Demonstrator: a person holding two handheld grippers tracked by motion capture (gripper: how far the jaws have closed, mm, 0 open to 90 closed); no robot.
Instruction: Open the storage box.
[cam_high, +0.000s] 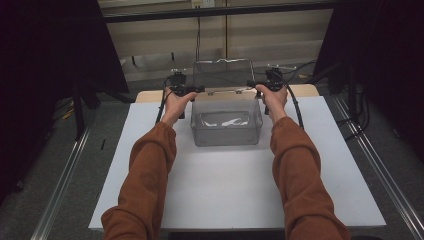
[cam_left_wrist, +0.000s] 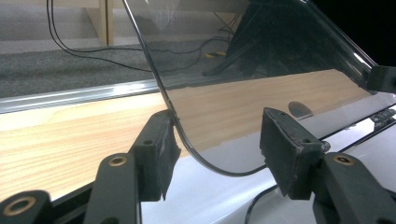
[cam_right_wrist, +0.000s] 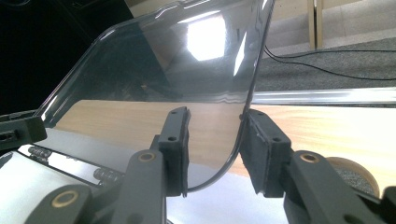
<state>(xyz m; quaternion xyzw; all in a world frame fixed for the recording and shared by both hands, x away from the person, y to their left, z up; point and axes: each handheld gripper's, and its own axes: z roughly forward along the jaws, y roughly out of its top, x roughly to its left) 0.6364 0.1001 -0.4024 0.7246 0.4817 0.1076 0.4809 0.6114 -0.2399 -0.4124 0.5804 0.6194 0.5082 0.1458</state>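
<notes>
From above, my left gripper (cam_high: 192, 90) and right gripper (cam_high: 252, 87) flank the raised clear lid (cam_high: 223, 73) of the transparent box (cam_high: 226, 131) mid-table (cam_high: 220, 185). My left gripper's view has jaws parted around the lid's corner; my right gripper's view likewise, one pad (cam_right_wrist: 259, 149) touching the edge.

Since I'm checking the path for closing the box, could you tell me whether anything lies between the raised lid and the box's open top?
Nothing visible does. The lid stands raised behind the box, whose top looks unobstructed. Both grippers, left and right, straddle the lid's side edges.
</notes>
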